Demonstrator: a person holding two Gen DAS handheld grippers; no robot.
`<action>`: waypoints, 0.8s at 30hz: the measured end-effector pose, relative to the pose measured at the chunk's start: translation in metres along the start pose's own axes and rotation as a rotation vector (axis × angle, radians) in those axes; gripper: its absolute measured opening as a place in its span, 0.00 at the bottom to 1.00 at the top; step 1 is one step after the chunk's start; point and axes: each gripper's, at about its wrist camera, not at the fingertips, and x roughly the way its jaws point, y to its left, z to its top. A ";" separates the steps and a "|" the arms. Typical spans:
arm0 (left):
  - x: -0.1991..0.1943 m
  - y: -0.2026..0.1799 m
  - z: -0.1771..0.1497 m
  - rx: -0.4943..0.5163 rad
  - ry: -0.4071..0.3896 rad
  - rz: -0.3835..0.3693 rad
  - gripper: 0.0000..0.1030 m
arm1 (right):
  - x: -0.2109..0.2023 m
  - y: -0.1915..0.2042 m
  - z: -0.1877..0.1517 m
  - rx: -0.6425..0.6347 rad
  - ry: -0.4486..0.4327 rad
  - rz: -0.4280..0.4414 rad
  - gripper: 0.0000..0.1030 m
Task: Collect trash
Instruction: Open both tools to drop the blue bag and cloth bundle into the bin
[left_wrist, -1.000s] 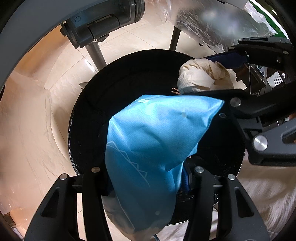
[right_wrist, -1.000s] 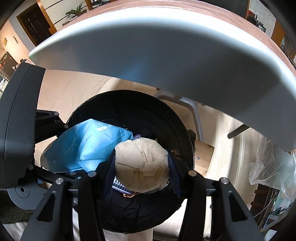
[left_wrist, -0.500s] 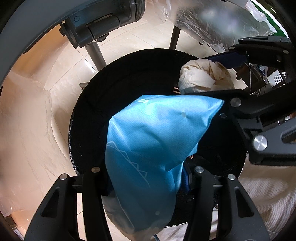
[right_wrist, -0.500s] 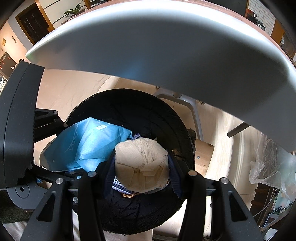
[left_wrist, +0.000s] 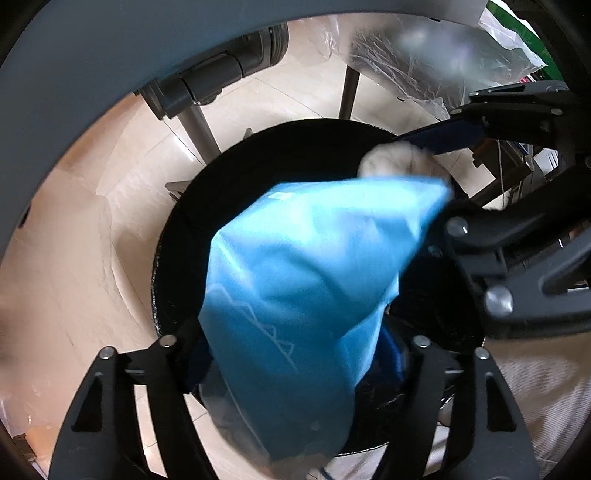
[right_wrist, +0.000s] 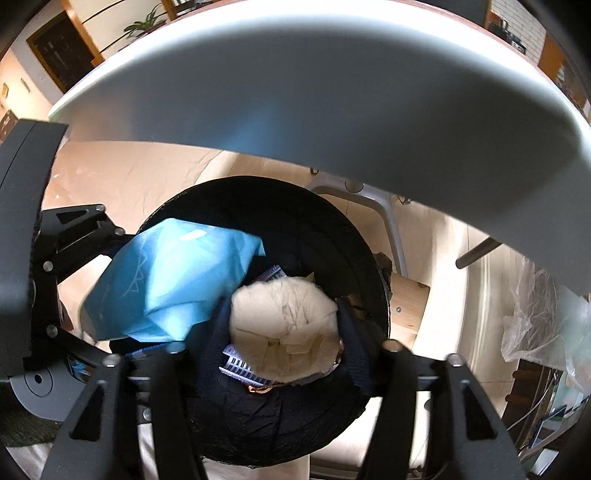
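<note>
Over the bin: both claws hang above a black-lined trash bin (right_wrist: 306, 221) standing on the pale floor under a grey table (right_wrist: 332, 96).
Left claw (left_wrist: 295, 343): clamped on a blue wrapper (left_wrist: 310, 273), which fills the lower middle of its view and is blurred.
Right claw (right_wrist: 282, 347): clamped on a crumpled beige paper wad (right_wrist: 284, 328), lower middle of its view, just right of the wrapper.
Bin contents: a striped scrap (right_wrist: 236, 365) shows below the wad.
Step in hand: the drop, by my reading; both pieces sit over the opening.
Next move: part each claw's fingers so the trash falls inside the rim, then lift clear.
</note>
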 end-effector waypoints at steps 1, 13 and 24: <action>-0.001 0.000 0.000 -0.001 -0.002 0.006 0.77 | 0.000 -0.001 -0.001 0.010 -0.002 0.006 0.69; -0.007 -0.003 0.000 0.029 -0.025 0.031 0.85 | -0.007 -0.008 -0.005 0.047 -0.009 0.032 0.71; -0.006 0.001 0.000 0.007 -0.026 0.023 0.85 | -0.014 -0.008 -0.005 0.054 -0.022 0.030 0.72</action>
